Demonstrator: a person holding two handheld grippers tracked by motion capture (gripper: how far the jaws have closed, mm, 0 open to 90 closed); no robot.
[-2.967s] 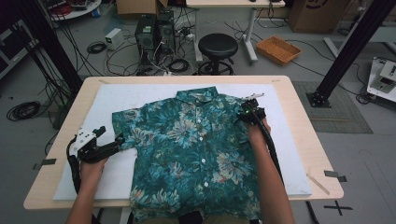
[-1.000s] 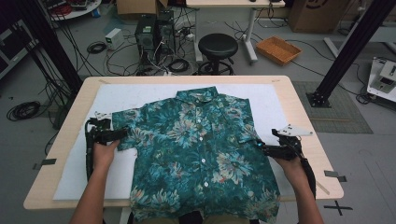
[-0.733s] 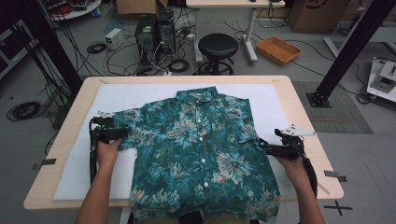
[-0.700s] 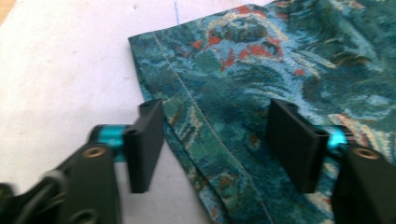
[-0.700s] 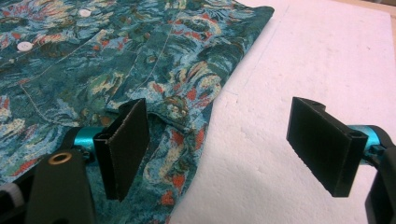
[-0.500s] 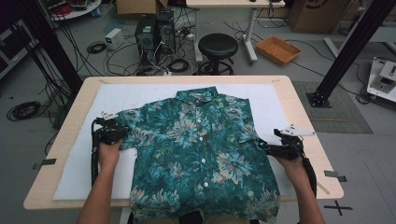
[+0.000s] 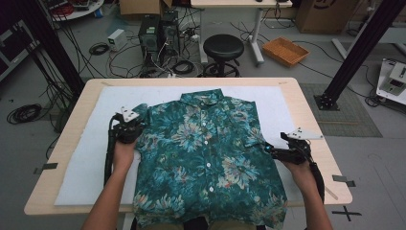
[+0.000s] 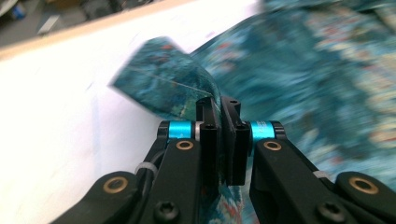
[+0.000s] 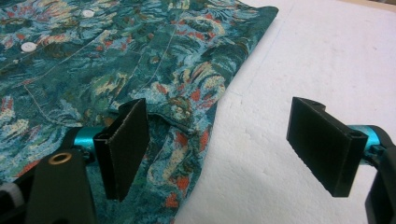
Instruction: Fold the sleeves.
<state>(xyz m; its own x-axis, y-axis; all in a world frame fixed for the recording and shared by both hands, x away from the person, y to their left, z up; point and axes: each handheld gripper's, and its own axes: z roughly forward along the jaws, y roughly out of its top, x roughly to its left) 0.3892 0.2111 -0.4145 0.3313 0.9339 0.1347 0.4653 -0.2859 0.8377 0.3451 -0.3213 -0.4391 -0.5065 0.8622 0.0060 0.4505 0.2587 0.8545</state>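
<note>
My left gripper [image 7: 130, 128] moved up-frame, clamped on shirt [image 7: 206, 158] sleeve [image 8: 163, 86]; right gripper [image 9: 229, 149] wide open, empty. Judging sleeve fold under way; next, carry sleeve inward.

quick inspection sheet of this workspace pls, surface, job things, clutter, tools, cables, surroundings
surface: wooden table with a white mat over most of it
job's things: floral shirt lying buttoned, collar away from the person, hem hanging over the near edge
clutter: nothing seen on the mat
tools: left tool shut on the shirt's sleeve, which is lifted; right tool open at the shirt's side edge
cables: one runs from each tool along the forearm; loose cables on the floor
surroundings: stool, computer towers, basket
</note>
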